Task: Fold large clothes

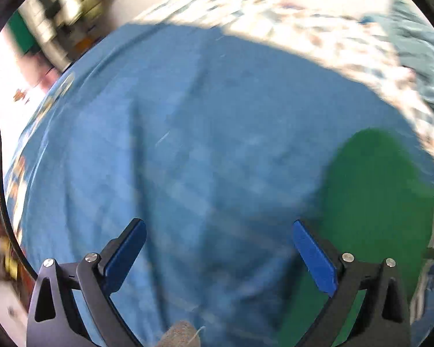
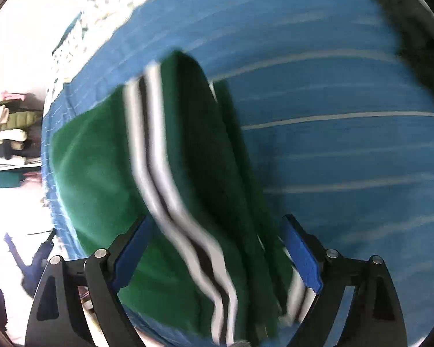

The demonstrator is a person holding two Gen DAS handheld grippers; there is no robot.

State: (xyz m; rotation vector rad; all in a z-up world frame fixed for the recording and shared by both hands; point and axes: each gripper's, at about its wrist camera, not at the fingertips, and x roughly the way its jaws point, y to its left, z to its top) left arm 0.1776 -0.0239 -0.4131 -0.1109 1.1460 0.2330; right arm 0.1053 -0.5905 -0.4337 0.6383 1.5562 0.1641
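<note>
A dark green garment [image 2: 101,159] with white and black stripes lies bunched on a blue striped sheet [image 2: 332,159]. In the right wrist view my right gripper [image 2: 216,219] stands with its jaws wide. The garment's striped fold runs between its fingers, and neither pad visibly presses on it. In the left wrist view my left gripper [image 1: 217,225] is open over the bare blue sheet [image 1: 188,115], with nothing between its fingers. The green garment [image 1: 373,190] lies just to the right of its right finger. Both pictures are blurred.
A light patterned cloth [image 1: 318,37] borders the sheet's far side, with a teal cloth [image 1: 419,52] beyond it. A stack of folded clothes [image 1: 60,14] stands off the sheet's left corner, also seen as a stack [image 2: 8,127]. A black cable [image 1: 0,156] hangs at left.
</note>
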